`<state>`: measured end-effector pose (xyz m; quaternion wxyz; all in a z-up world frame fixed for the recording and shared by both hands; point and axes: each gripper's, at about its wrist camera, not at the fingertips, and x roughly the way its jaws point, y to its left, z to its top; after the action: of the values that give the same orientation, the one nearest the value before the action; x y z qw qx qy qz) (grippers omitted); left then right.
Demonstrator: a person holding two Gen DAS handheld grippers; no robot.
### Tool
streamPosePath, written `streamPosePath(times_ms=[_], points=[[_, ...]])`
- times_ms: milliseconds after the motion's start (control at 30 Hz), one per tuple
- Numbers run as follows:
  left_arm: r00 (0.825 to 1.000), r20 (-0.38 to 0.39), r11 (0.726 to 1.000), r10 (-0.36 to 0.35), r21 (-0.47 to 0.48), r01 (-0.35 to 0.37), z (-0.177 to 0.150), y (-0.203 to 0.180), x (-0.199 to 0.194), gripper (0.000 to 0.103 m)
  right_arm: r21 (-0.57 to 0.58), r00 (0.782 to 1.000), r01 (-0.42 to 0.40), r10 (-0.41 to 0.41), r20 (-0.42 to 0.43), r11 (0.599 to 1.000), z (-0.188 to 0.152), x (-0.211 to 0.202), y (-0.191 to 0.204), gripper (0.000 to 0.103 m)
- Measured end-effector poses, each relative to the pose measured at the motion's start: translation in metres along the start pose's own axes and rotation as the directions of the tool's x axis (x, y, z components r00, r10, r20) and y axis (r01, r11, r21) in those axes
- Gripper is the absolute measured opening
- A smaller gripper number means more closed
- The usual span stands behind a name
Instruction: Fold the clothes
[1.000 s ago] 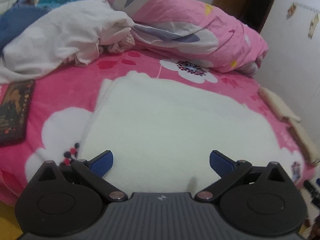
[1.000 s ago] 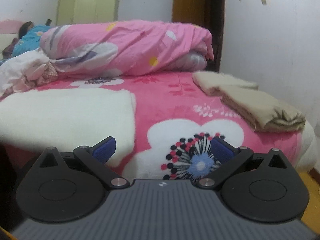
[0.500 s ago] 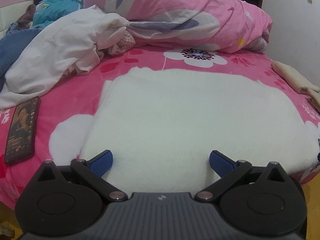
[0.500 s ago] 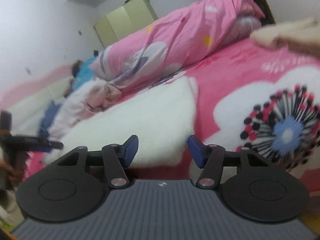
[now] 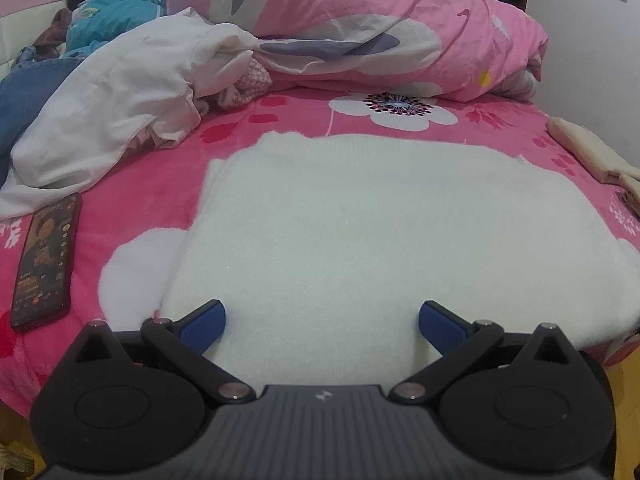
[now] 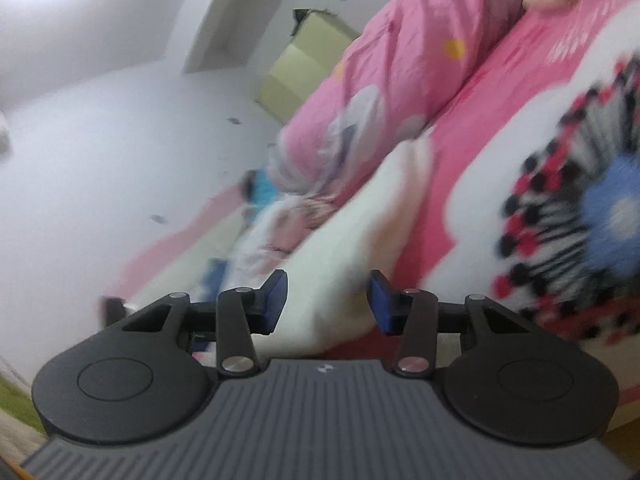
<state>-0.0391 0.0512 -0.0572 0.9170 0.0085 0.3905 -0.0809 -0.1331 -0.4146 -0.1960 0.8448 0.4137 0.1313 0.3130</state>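
White sweater point(image 5: 360, 220) flat on bed point(image 5: 140, 208), left claw point(image 5: 322, 322) wide open, right claw point(image 6: 328, 300) half open, both empty.

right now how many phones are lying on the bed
1. The phone lies screen up on the pink bed cover, left of the white sweater. Others could be hidden under the piled clothes.

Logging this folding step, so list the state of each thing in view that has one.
White sweater: lying flat on the bed, partly folded, not gripped.
Left gripper: open wide above the sweater's near edge.
Right gripper: open, tilted, at the sweater's corner.
Phone: screen lit, face up.
Beige clothes: folded.
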Motion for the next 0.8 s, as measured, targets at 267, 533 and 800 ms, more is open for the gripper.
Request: streamPosePath(times_ms=[267, 533, 800], points=[[1.0, -0.004, 1.0, -0.007, 0.006, 0.007, 0.0, 0.0, 0.0, 0.103, 0.32, 0.896, -0.444, 0.407, 0.178, 0.837, -0.011, -0.021, -0.068, 0.045], [1.0, -0.009, 1.0, -0.006, 0.016, 0.006, 0.002, -0.001, 0.001, 0.103, 0.298, 0.93, -0.319, 0.236, 0.281, 0.9, -0.019, -0.053, -0.053, 0.044], [1.0, 0.006, 1.0, 0.004, 0.025, -0.004, -0.003, -0.002, 0.0, 0.103, -0.313, 0.974, 0.219, -0.189, 0.125, 0.924, -0.01, -0.007, 0.096, 0.023]])
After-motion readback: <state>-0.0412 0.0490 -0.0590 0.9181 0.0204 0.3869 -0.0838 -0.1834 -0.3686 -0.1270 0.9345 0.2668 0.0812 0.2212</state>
